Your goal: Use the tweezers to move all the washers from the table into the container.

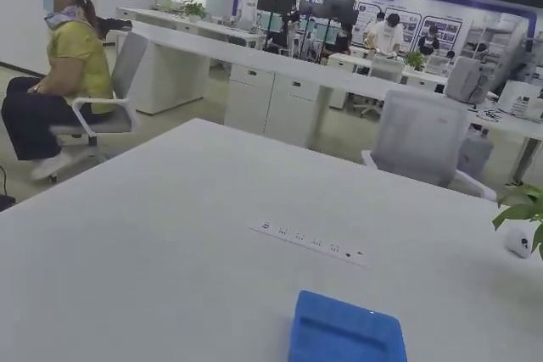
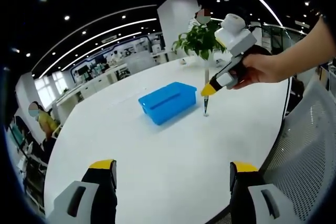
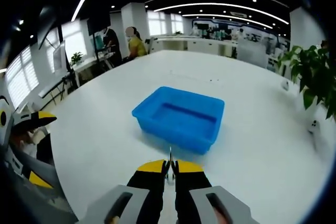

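A blue rectangular container [image 3: 181, 116] sits open on the white table [image 3: 105, 129]; its near corner shows low in the head view [image 1: 346, 328]. My right gripper [image 3: 169, 165] is shut on slim metal tweezers [image 3: 170, 156], whose tips point at the table just in front of the container. From the left gripper view, the right gripper [image 2: 210, 88] is held in a hand and the tweezers [image 2: 205, 103] hang straight down beside the container [image 2: 168, 100], tip on or near the tabletop. My left gripper [image 2: 173, 169] hovers over the table's near side, open, with nothing between its jaws.
A potted plant [image 2: 202, 38] stands behind the container near the table's far edge. A power-socket strip [image 1: 310, 243] is set in the table's middle. A mesh office chair [image 2: 310, 145] stands at the table's side. People sit at desks beyond.
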`<state>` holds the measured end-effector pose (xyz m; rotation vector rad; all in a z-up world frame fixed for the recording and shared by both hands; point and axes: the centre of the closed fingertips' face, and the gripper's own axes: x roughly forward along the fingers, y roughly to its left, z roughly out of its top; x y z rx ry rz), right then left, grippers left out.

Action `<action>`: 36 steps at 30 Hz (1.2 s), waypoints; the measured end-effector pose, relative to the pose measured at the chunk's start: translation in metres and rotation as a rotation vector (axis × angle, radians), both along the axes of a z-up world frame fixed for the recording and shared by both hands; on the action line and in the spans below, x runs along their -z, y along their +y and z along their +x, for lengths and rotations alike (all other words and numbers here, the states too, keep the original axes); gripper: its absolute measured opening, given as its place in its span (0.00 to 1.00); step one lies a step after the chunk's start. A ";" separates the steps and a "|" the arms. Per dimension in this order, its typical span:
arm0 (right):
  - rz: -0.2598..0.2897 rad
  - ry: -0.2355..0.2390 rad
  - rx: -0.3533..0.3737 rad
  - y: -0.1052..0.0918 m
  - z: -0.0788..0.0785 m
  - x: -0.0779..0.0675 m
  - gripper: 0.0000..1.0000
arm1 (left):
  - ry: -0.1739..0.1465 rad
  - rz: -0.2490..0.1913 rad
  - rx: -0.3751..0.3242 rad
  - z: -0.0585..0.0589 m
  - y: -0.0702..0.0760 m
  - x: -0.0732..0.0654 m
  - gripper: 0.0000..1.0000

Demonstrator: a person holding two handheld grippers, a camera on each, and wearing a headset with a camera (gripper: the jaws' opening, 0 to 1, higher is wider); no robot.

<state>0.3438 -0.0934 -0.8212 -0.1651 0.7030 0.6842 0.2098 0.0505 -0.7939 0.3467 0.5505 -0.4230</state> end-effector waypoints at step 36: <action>-0.051 -0.033 -0.042 0.001 -0.004 0.004 0.01 | -0.011 0.001 -0.006 0.001 0.001 -0.002 0.91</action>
